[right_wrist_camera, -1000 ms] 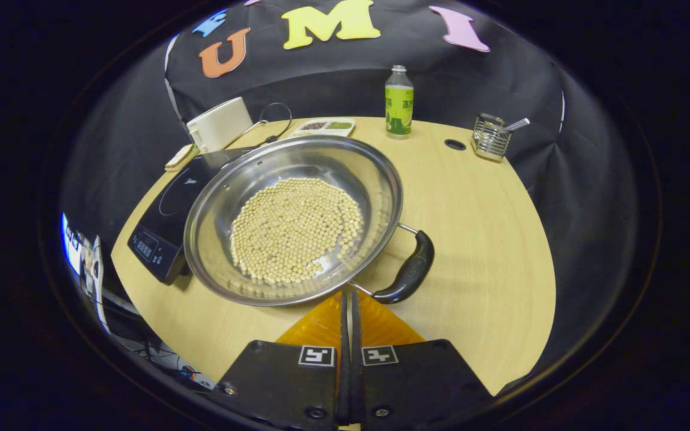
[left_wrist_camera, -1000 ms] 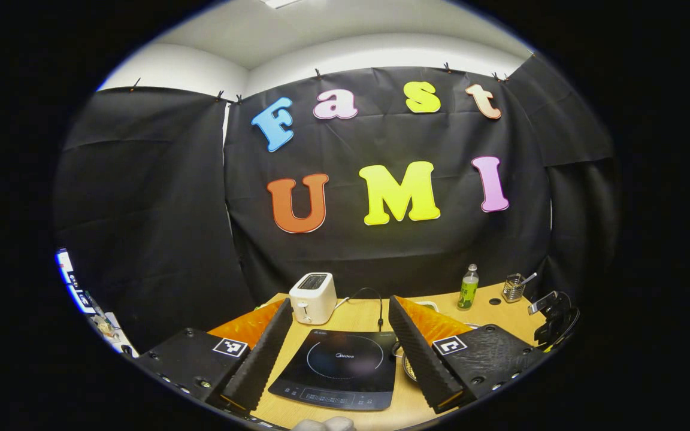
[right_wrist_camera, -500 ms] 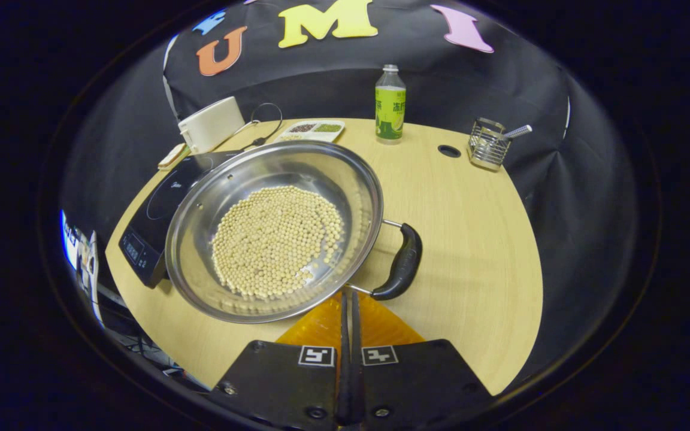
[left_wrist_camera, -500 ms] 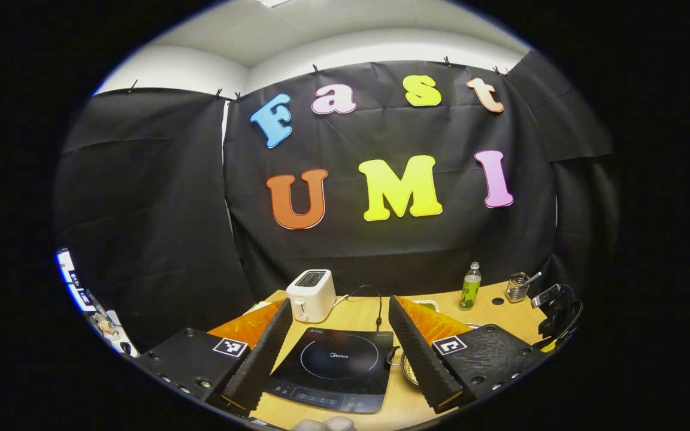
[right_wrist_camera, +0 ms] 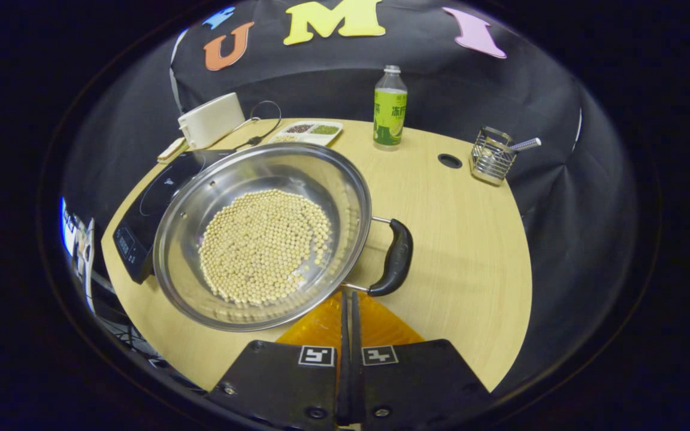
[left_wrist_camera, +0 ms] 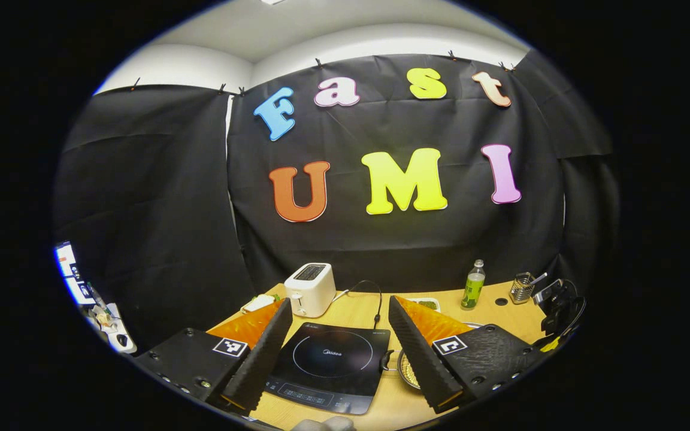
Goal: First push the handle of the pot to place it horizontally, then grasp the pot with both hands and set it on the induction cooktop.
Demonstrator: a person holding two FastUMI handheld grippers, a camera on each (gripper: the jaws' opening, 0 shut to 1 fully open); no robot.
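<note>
On the left, the induction cooktop sits flat on the worktop, its far corner tucked under the pot's rim. The pot, full of pale beans, has turned over the last second: its black handle has swung from a slant to nearly upright in the right gripper view. The right gripper, fingers closed together, is nudging the handle's near end. The left gripper hangs open above the cooktop, waiting. The push looks nearly done.
</note>
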